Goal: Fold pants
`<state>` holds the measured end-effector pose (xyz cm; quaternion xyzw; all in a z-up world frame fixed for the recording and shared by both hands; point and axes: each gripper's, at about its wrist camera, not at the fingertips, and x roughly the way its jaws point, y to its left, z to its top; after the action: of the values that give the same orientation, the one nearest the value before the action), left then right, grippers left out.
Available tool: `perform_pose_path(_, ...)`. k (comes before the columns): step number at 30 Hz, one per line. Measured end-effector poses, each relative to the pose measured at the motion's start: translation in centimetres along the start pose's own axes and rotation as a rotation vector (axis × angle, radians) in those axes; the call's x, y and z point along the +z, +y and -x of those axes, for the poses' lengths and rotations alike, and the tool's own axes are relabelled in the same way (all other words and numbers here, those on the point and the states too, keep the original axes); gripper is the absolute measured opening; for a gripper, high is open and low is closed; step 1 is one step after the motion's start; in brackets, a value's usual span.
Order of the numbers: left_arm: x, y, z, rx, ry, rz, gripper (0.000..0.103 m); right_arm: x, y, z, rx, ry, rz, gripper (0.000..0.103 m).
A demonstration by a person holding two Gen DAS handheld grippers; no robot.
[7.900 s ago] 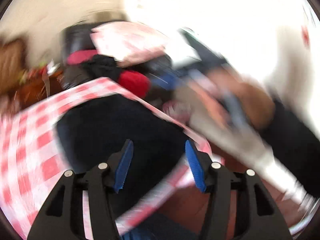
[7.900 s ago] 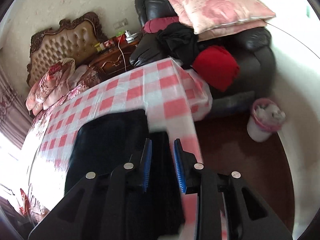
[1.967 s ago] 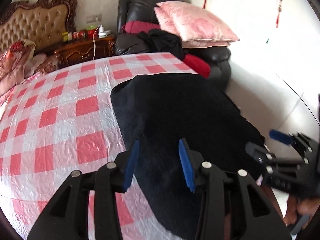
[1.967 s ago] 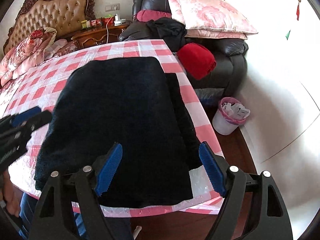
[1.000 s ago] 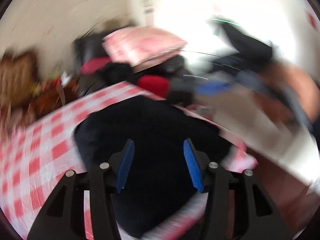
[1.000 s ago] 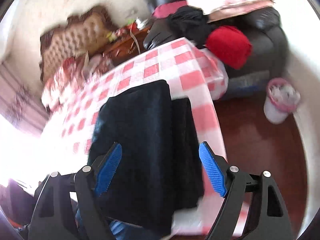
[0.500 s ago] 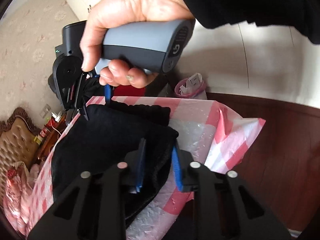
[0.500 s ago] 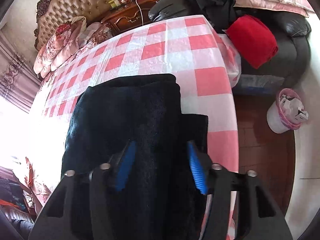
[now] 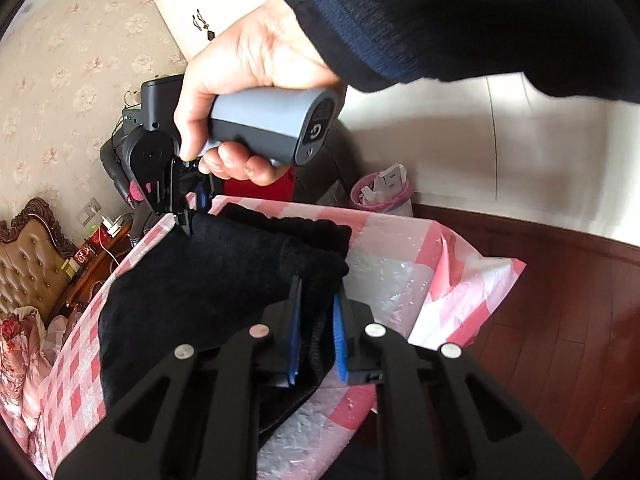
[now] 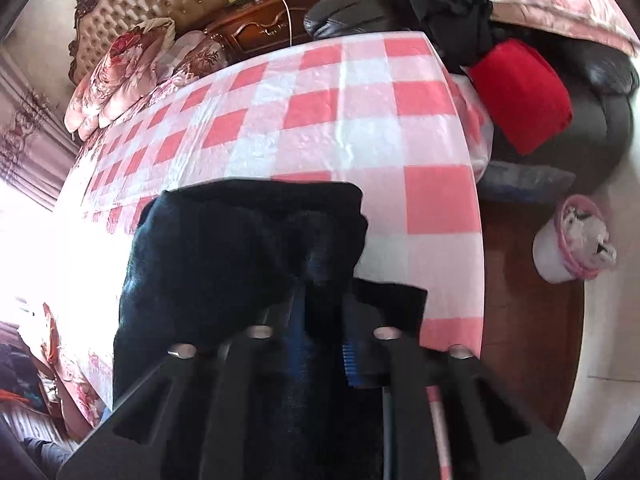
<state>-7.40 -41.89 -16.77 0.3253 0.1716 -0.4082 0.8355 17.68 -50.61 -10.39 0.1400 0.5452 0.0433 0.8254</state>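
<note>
Black fleece pants (image 9: 208, 280) lie folded on a table under a red-and-white checked cloth (image 9: 404, 276), near its corner. My left gripper (image 9: 318, 294) has a thick fold of the near corner between its blue pads; the jaws are closing and the pads press on the fabric. At the pants' far corner, a hand holds my right gripper (image 9: 188, 220), fingertips down in the cloth. In the right wrist view the right gripper (image 10: 322, 306) is shut on a bunched ridge of the pants (image 10: 224, 248), which hides most of its pads.
The table edge (image 10: 476, 208) drops to a wooden floor (image 9: 560, 320). Beyond it stand a pink-lined wastebasket (image 10: 572, 240) and a black sofa (image 10: 608, 92) with a red cushion (image 10: 520, 96) and dark clothes. A bed headboard (image 10: 132, 4) and a wooden nightstand (image 10: 260, 28) are behind the table.
Both grippers swung down to the pants' edge and narrowed from wide apart onto the fabric. In the last half second the right pads closed fully and the fabric bunched up between them.
</note>
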Motion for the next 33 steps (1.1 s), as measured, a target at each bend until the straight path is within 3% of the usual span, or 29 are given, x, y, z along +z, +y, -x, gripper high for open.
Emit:
perform_pose_path(8, 3.5, 2.1, 1.9, 0.027, -0.065, 0.076, 0.012, 1.6, 0.7, 4.4, 0.051, -0.093, 0.019, 0.012)
perform_pose_path(17, 3.1, -1.7, -1.5, -0.026, -0.001, -0.009, 0.012, -0.6, -4.1, 2.0, 0.023, -0.064, -0.076, 0.012)
perform_pose_path(20, 2.7, -2.0, -2.0, -0.044, -0.009, -0.002, 0.027, -1.2, -4.5, 0.5, -0.008, -0.055, -0.072, 0.013)
perform_pose_path(22, 2.8, -1.4, -1.0, -0.084, -0.036, 0.026, 0.044, -1.4, -4.5, 0.8, -0.005, -0.077, -0.072, 0.019)
perform_pose_path(24, 2.9, 0.3, 1.0, -0.103, -0.069, 0.096, 0.044, -1.7, -4.6, 2.5, -0.048, -0.116, -0.1, 0.022)
perform_pose_path(26, 2.5, 3.3, 3.1, -0.121, -0.086, 0.236, 0.05, -2.7, -3.7, 5.2, -0.131, -0.19, -0.084, 0.027)
perform_pose_path(27, 2.1, 4.9, 3.9, -0.107, -0.089, 0.299, 0.052, -3.6, -3.0, 6.8, -0.172, -0.233, -0.073, 0.042)
perform_pose_path(28, 1.5, 7.2, 4.7, -0.059, -0.084, 0.388, 0.052, -4.8, -2.1, 8.1, -0.212, -0.27, -0.069, 0.073)
perform_pose_path(29, 0.8, 9.3, 5.2, -0.007, -0.066, 0.465, 0.052, -5.9, -1.3, 9.0, -0.231, -0.298, -0.058, 0.084)
perform_pose_path(31, -0.7, 12.6, 5.5, 0.053, -0.033, 0.582, 0.052, -9.1, 1.0, 10.7, -0.247, -0.354, -0.033, 0.088)
perform_pose_path(33, -2.1, 14.3, 4.6, 0.07, 0.039, 0.632, 0.05, -11.7, 2.5, 10.9, -0.252, -0.353, -0.051, 0.088)
